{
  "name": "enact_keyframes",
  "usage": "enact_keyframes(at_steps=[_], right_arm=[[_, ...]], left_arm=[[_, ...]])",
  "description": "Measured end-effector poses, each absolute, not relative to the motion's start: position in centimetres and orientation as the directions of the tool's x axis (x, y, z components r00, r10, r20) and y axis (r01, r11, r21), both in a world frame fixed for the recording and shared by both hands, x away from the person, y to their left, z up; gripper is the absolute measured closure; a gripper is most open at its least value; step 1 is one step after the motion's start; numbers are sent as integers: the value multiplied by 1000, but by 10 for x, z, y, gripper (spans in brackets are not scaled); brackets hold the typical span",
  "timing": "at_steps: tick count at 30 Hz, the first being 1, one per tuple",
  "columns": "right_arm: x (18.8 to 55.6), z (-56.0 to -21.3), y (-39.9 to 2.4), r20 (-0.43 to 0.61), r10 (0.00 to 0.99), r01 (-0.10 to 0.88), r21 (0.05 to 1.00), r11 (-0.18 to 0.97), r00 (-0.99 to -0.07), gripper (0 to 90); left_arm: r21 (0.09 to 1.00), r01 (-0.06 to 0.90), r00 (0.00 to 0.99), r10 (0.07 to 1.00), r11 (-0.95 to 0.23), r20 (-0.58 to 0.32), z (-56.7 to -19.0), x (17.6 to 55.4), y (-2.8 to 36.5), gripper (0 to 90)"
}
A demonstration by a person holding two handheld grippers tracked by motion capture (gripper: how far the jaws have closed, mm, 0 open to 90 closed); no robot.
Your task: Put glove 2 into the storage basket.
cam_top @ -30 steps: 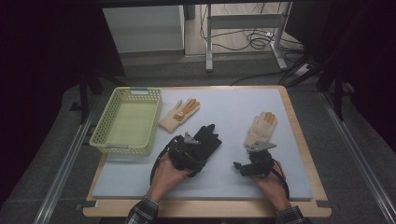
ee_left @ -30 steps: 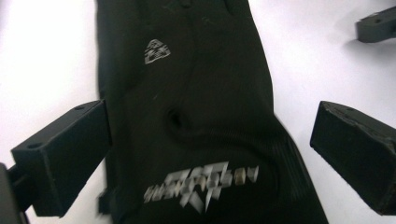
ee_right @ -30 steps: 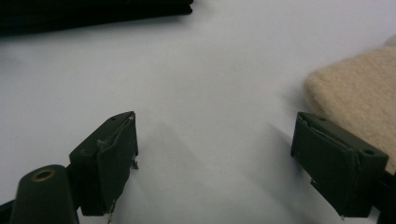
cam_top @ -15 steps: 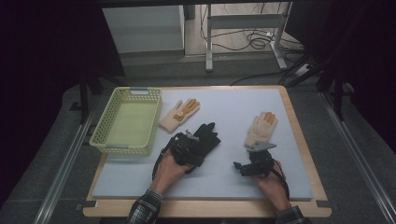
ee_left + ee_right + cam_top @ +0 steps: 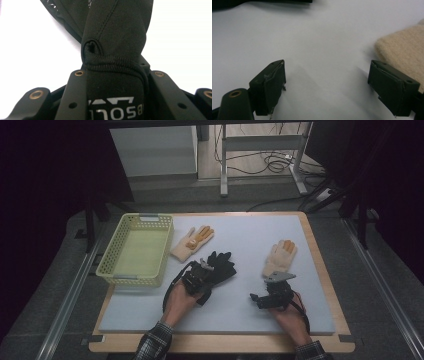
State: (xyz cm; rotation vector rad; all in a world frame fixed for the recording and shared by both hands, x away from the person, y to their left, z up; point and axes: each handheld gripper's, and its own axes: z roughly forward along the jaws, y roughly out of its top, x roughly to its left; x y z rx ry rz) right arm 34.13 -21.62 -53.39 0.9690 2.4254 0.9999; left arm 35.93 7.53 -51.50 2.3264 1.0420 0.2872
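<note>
Left gripper (image 5: 202,276) has just closed on the black glove's (image 5: 115,45) cuff, near the yellow basket (image 5: 135,251) on the counter (image 5: 240,315); soft, light, floppy knit, so you keep hold at that ribbed cuff.

Overhead forward-down; two close (tool-mounted) views

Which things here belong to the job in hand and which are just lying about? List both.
In the job:
black glove, pinched in the left gripper
yellow basket, nearby

Lying about:
beige glove by the basket
beige glove ahead of the open right gripper
</note>
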Motion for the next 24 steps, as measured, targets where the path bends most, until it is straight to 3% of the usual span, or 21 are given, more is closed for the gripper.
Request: enact_keyframes(at_steps=[10,24], right_arm=[[341,-534,-216,-55,704,461,719,519,-708,145],[341,-534,-216,-54,704,461,720,519,-708,145]], left_arm=[[628,604,671,738,-491,-67,-482,364,87,661],[637,609,625,780,-472,-20,-439,381,112,656]])
